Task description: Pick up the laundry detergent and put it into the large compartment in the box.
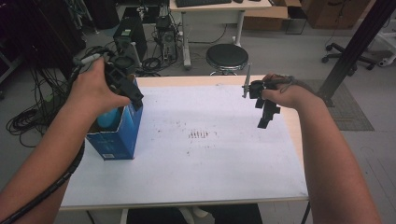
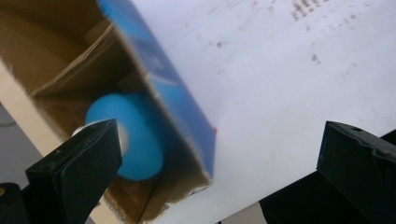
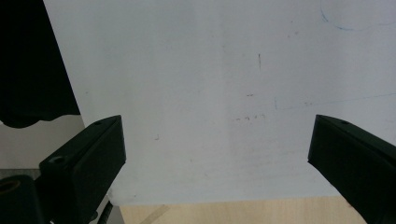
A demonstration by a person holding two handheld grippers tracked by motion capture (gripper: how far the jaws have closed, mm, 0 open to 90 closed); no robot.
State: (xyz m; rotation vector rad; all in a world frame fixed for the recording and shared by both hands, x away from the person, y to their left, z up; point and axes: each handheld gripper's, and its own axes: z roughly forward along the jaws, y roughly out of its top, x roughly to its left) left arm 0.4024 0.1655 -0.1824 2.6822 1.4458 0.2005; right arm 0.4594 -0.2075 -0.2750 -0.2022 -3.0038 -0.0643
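Fingers (image 2: 77, 172) of the left gripper (image 1: 125, 88) stand wide apart and hold nothing; those of the right gripper (image 1: 266, 114) are likewise spread and empty above bare sheet. Work surface first: the table (image 1: 224, 80) carries a white sheet (image 1: 210, 163) marked with small brown specks, and all handling should stay over it. Next in size is the blue carton (image 1: 122, 137), standing upright near the table's left edge with its top flaps open and its brown inner walls exposed. Inside it sits the blue round object (image 2: 140, 140), with a white part beside it under the near jaw; whether that white part belongs to the object cannot be told. The left gripper hovers at the carton's mouth, one jaw over the interior and the other outside over the sheet, so the carton's blue wall lies between them. The step in hand appears to be reaching in for the round object. To do it well, shift the gripper toward the carton's interior until both jaws clear the wall and the flaps, then descend so that the jaws straddle the object's widest part before closing. The carton looks light and may tip or slide; bracing its outer wall with the right gripper, now well apart from it, would likely help.
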